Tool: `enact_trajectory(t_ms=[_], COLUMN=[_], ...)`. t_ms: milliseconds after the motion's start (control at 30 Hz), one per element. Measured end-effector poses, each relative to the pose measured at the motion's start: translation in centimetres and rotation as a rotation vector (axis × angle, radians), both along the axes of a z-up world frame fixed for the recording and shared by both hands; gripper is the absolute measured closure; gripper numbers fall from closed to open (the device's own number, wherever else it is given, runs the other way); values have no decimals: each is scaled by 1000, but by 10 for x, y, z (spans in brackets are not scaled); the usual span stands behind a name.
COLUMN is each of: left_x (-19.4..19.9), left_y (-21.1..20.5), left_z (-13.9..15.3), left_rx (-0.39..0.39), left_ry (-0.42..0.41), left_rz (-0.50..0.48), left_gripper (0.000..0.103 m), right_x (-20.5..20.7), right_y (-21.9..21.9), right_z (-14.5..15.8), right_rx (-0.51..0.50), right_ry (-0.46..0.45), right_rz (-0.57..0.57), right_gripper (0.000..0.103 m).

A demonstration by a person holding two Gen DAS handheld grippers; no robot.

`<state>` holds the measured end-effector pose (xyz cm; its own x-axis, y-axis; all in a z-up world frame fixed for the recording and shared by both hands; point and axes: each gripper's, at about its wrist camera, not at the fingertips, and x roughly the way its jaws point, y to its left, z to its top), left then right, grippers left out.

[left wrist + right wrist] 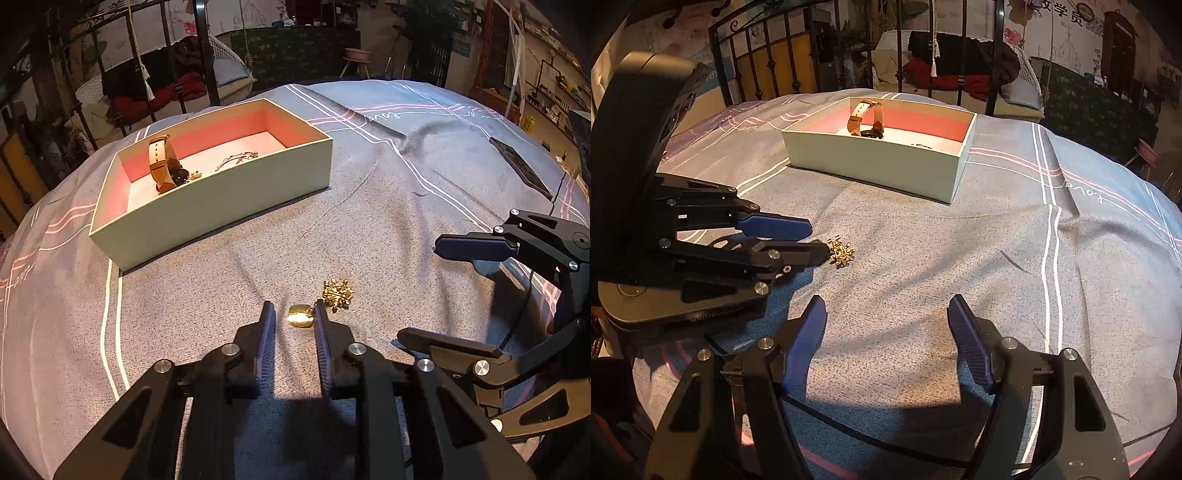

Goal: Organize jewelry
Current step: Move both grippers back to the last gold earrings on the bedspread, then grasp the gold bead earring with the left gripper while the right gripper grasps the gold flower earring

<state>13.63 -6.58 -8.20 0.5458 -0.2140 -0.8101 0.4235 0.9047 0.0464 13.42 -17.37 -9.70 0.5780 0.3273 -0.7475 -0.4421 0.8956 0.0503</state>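
Gold pendant (300, 315): small, light, slippery; left gripper (294, 314) jaws narrowed around it; brooch (338, 294) at two o'clock; right gripper (887, 308) jaws apart.

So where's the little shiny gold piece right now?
In the left wrist view, the gold piece lies on the bedspread between the left gripper fingertips, beside the gold brooch.

A bed (369, 221) under a grey cover with white and pink stripes carries everything. An open box (236, 192), pale outside and pink inside, sits on the cover toward the far side. Nearer, a gold brooch (337, 293) lies on the fabric, with a small gold pendant (300, 315) just beside it. A dark flat thing (521, 166) lies off to the right in the left wrist view, well apart from the box.
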Motion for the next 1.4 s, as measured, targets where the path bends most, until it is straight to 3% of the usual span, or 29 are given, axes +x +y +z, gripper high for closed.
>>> enact_trajectory(t_ms=[233, 467, 700, 1133, 1233, 1400], left_x=[7, 11, 11, 10, 10, 9], left_y=[21, 45, 50, 53, 53, 53], left_z=[2, 2, 2, 0, 0, 0], left_rx=[-45, -139, -171, -181, -179, -184], left_ry=[12, 35, 43, 41, 38, 39], left_rz=[80, 166, 193, 197, 197, 197], left_gripper=[90, 90, 89, 89, 89, 89], right_x=[8, 22, 33, 32, 30, 26], right_y=[16, 27, 44, 47, 49, 48], right_z=[-2, -1, -1, -2, -2, -1], right_rx=[-20, -21, -47, -47, -40, -19], right_ry=[18, 42, 66, 66, 63, 56], right_rz=[32, 41, 52, 38, 54, 62], right_gripper=[34, 34, 59, 69, 86, 86])
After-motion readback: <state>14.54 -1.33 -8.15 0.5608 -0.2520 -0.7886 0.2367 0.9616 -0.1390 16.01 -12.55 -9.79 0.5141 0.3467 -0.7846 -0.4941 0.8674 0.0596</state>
